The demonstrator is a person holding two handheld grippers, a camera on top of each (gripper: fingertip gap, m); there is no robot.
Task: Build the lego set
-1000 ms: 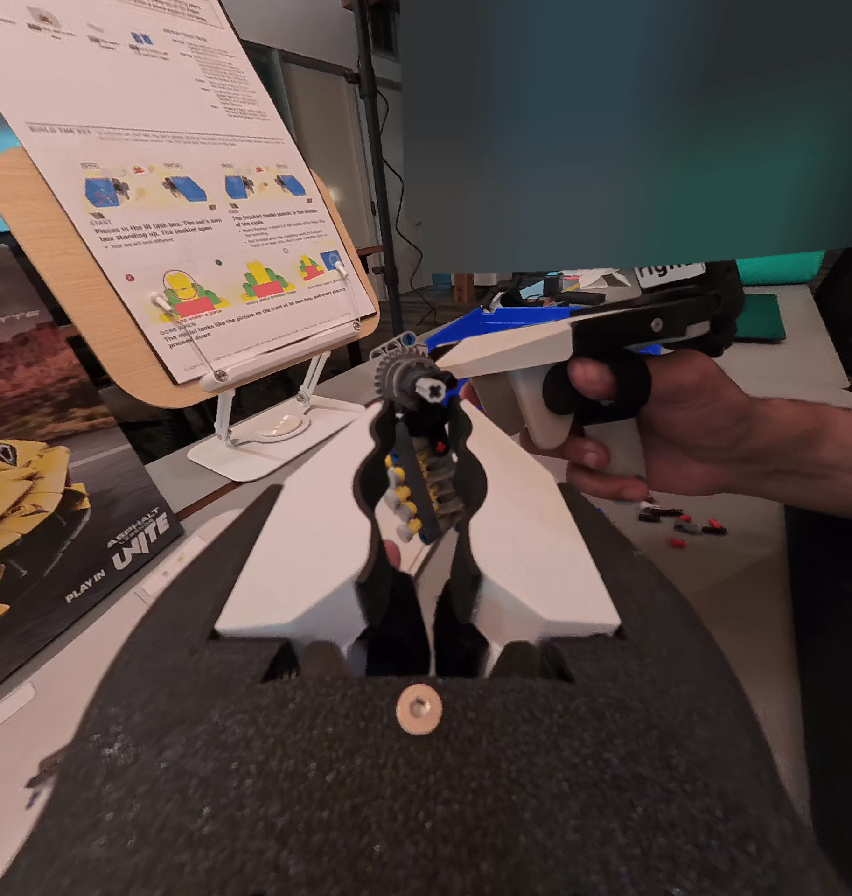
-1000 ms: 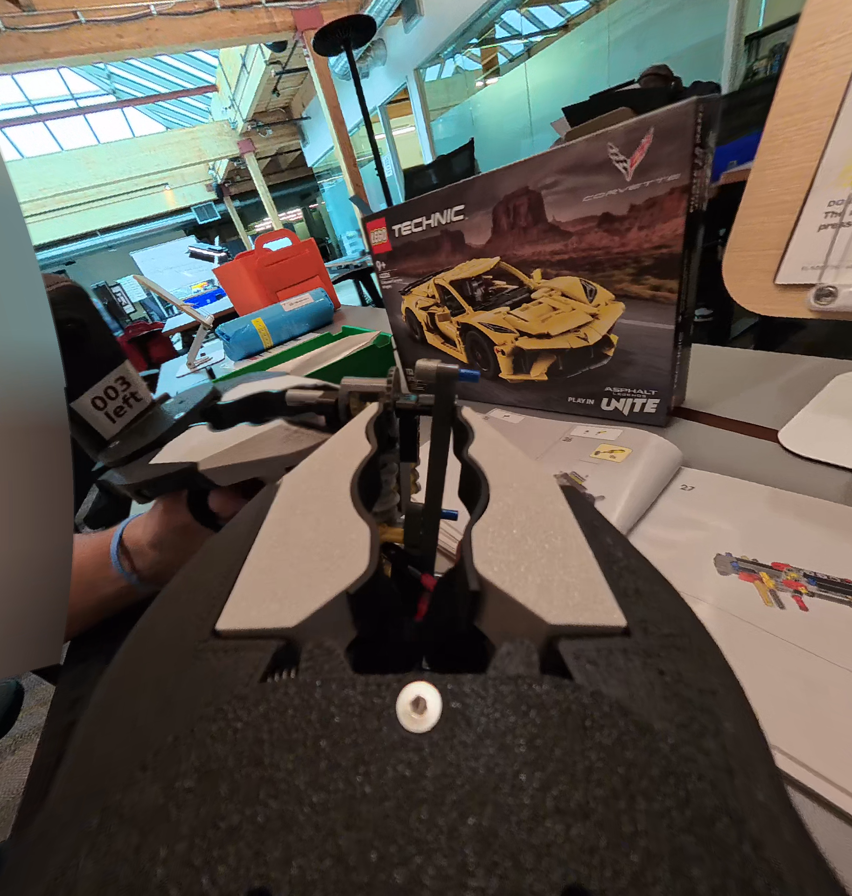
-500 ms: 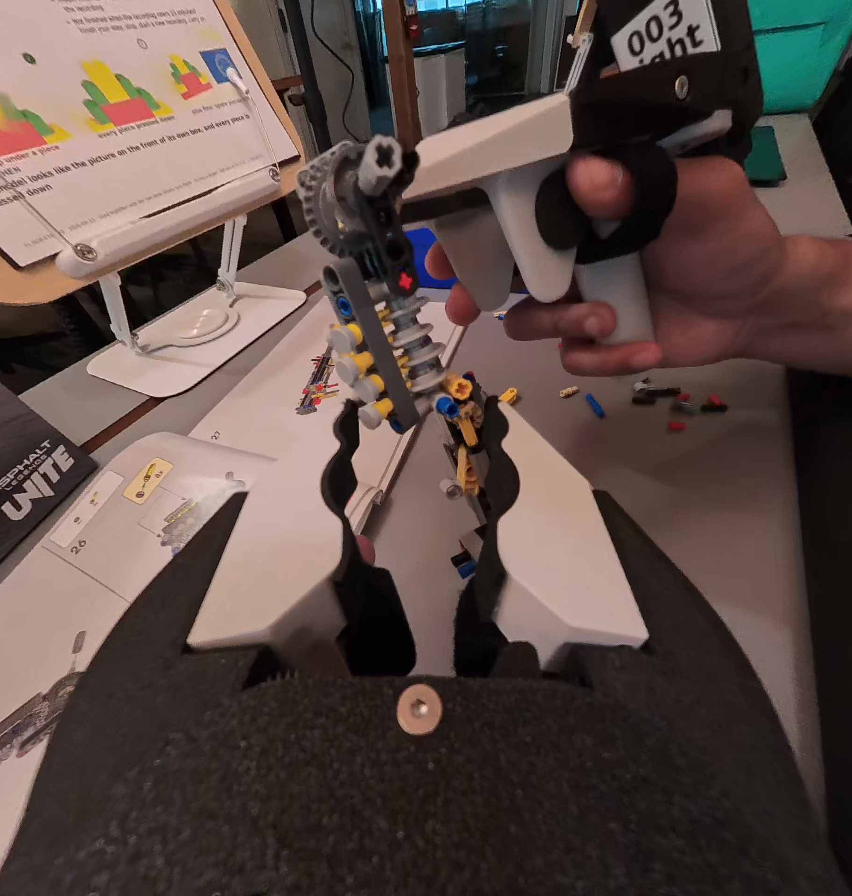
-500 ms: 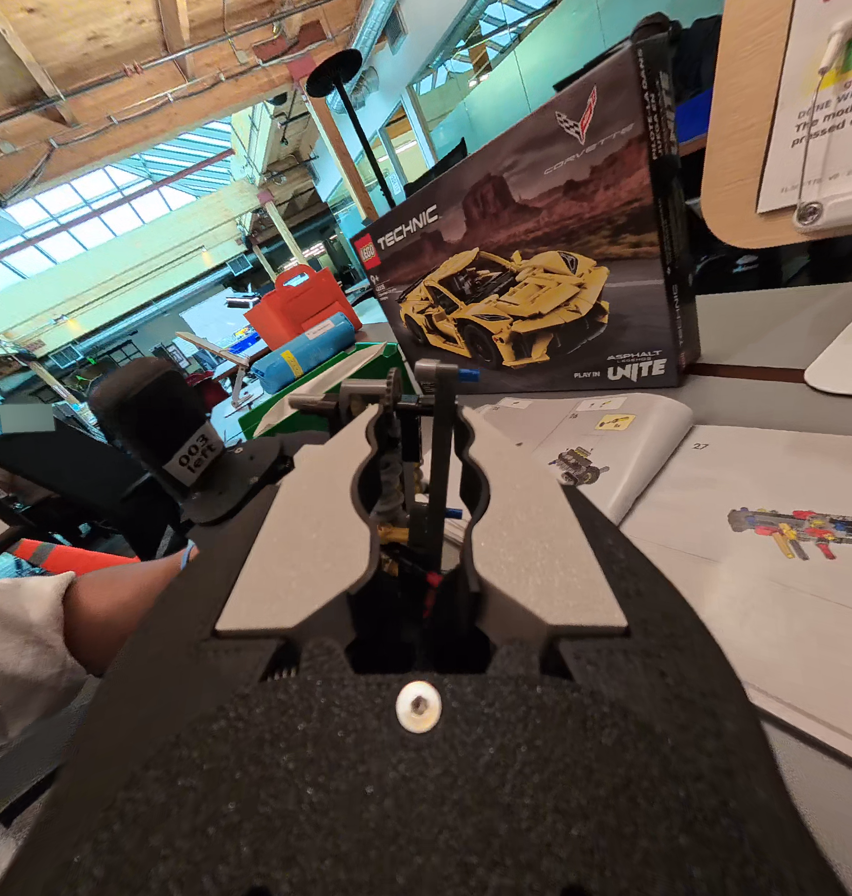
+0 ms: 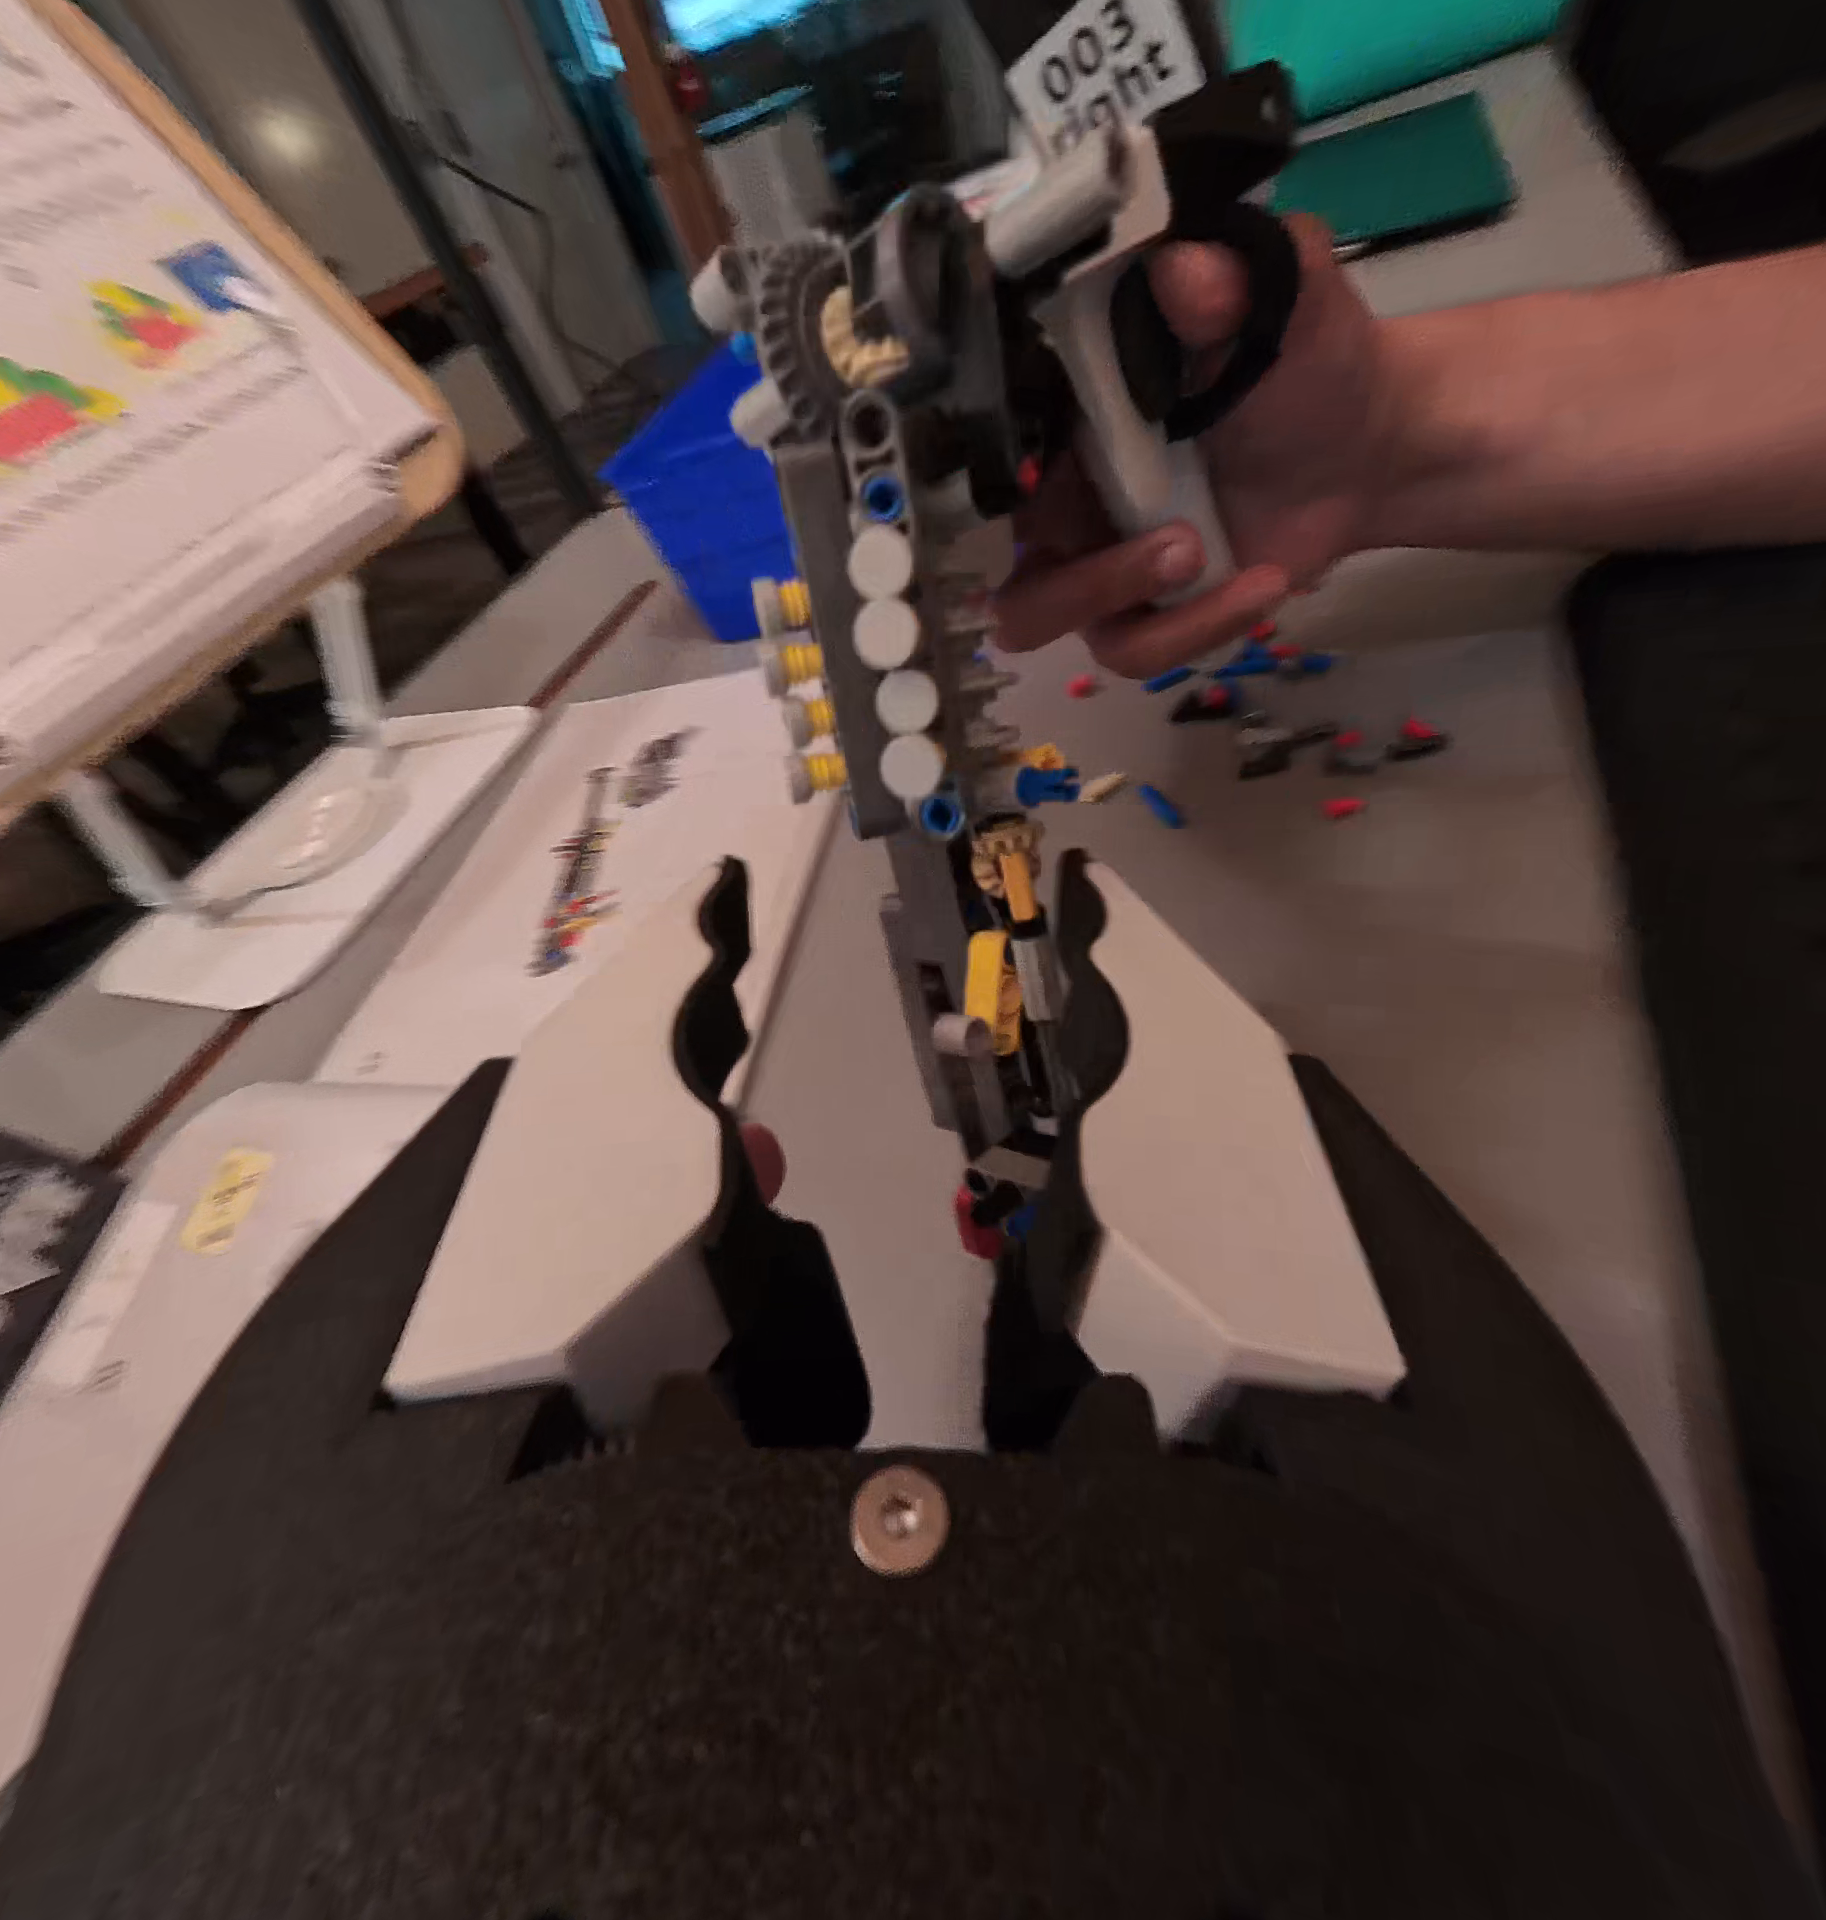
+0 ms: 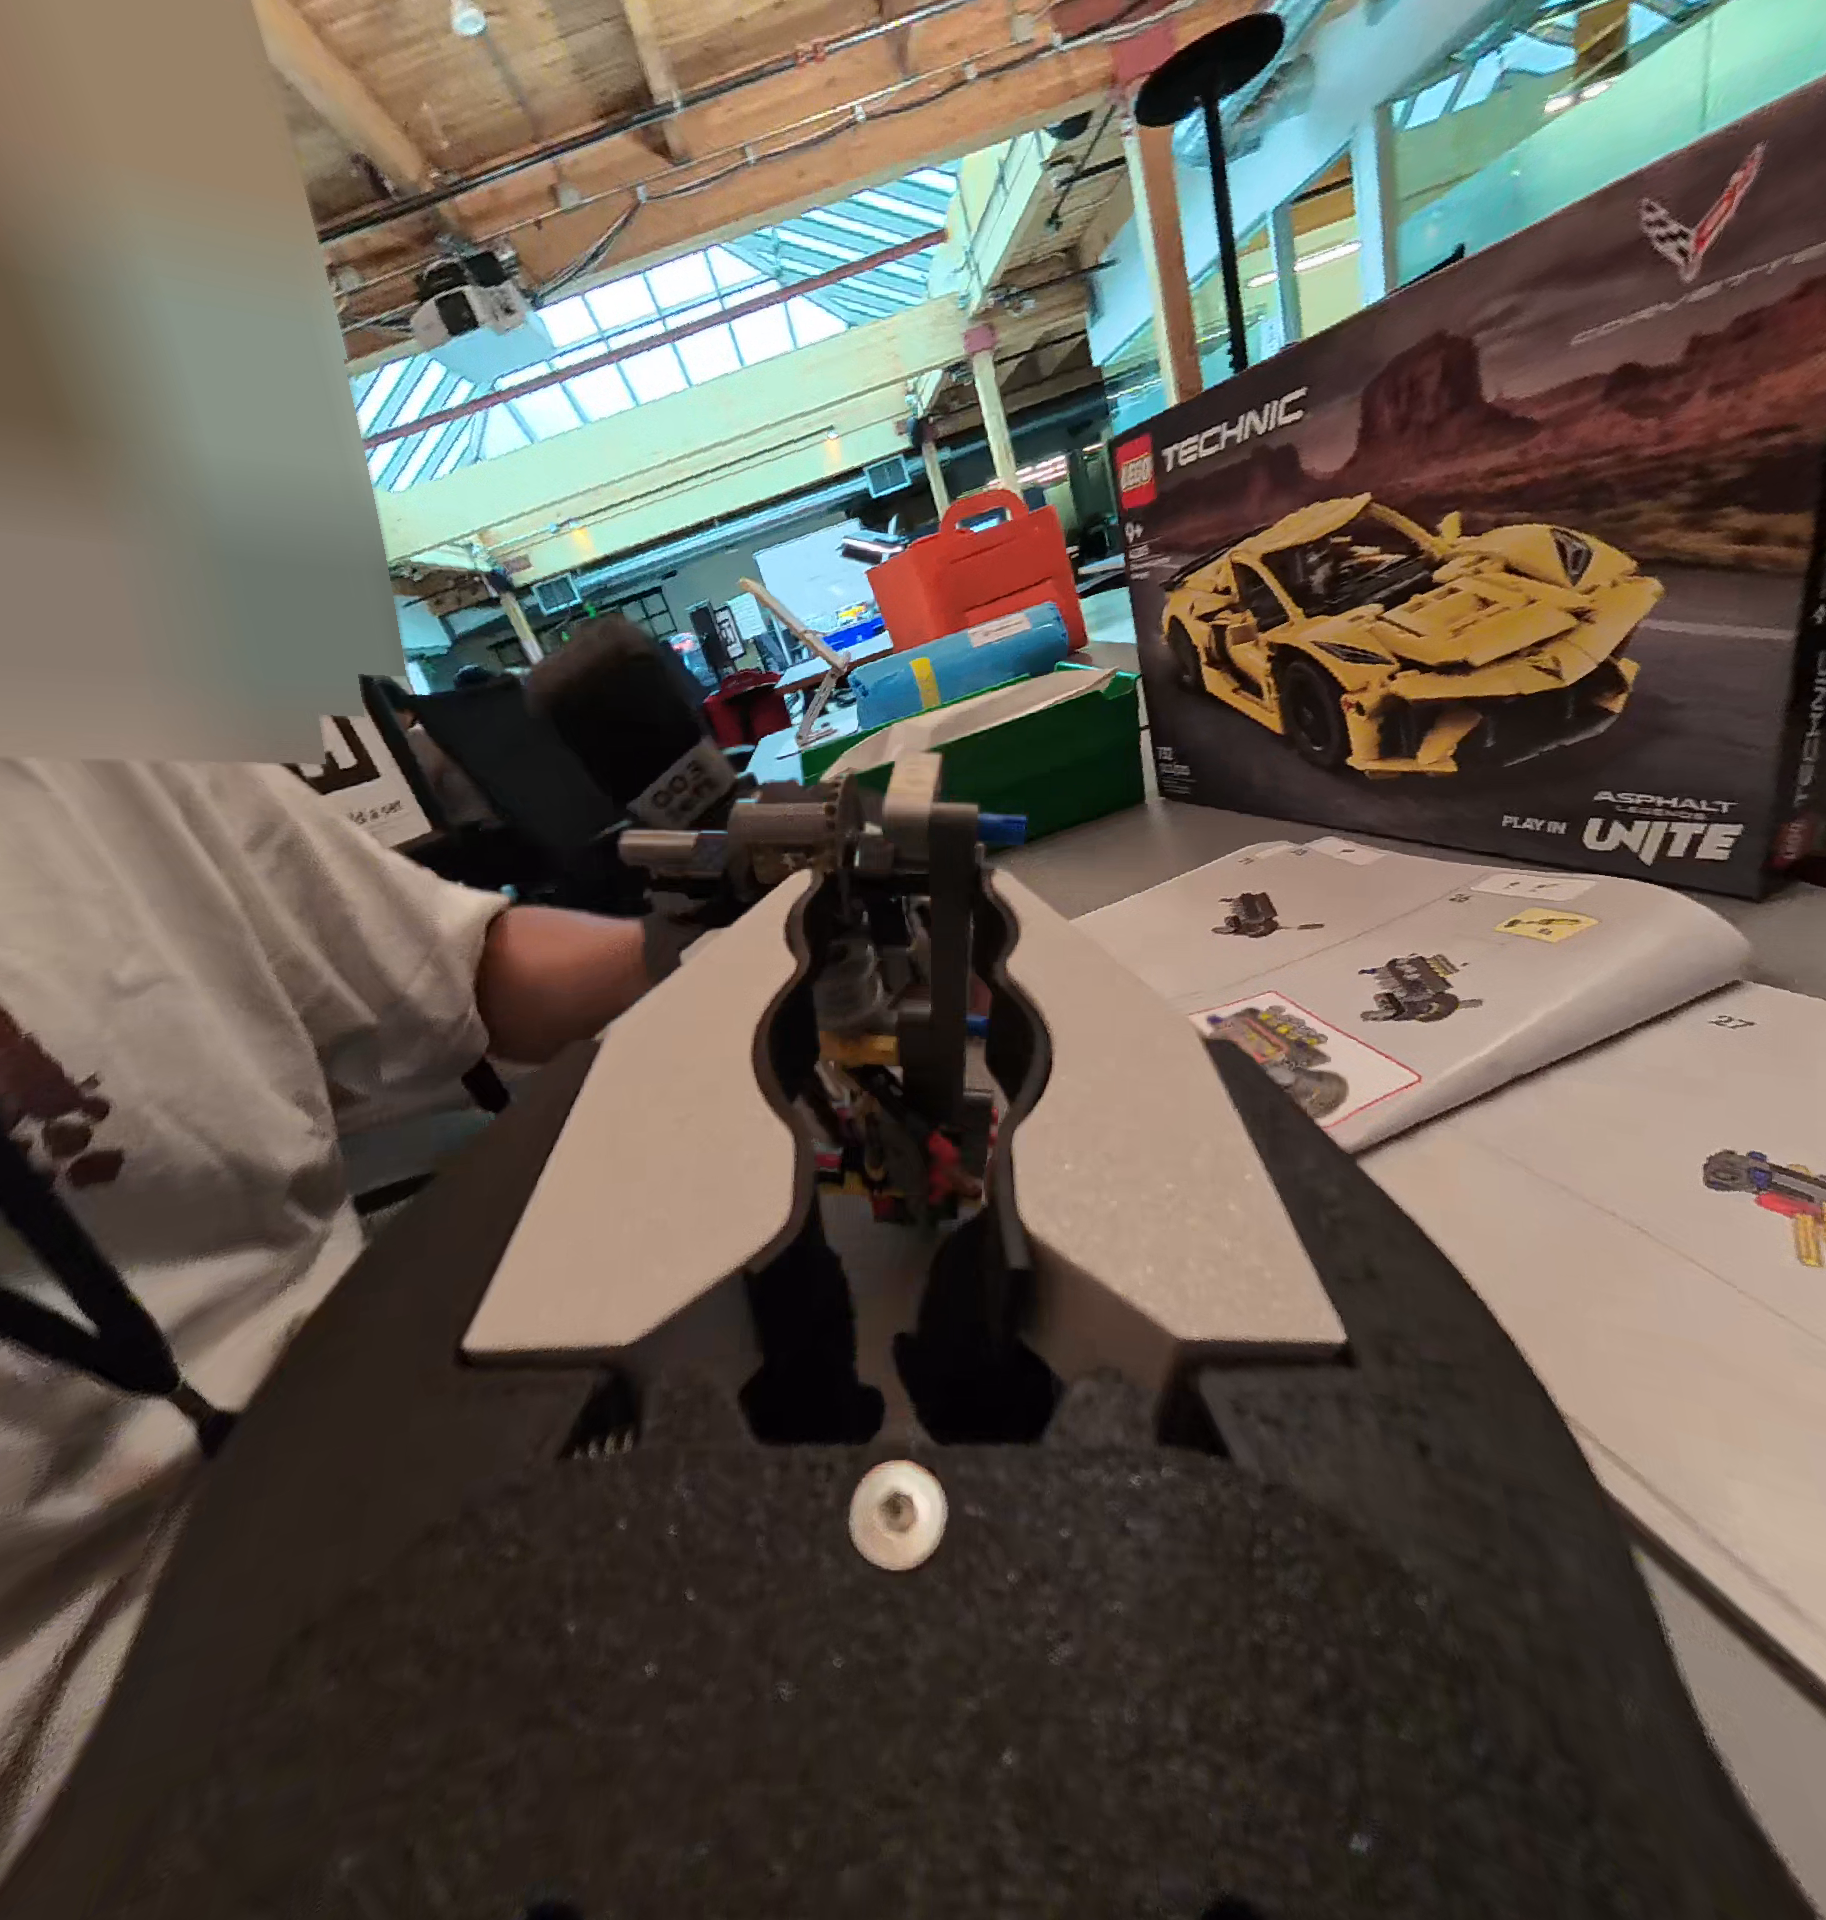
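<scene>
Model (image 6: pixel 893 997) sits clamped in my right claw (image 6: pixel 898 935), its gear end poking past the fingertips. From the left wrist view, my left claw (image 5: pixel 898 883) gapes wide around the model's (image 5: pixel 893 582) lower end, which rests against the right finger only. Loose pieces (image 5: pixel 1293 717) lie scattered on the desk (image 5: pixel 1408 935) beyond.

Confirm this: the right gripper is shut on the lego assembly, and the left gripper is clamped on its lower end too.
Half right. The right gripper is shut on the lego assembly, but the left gripper is open. The left wrist view shows its jaws spread wide, the assembly's lower end lying by one finger only, unclamped.
</scene>
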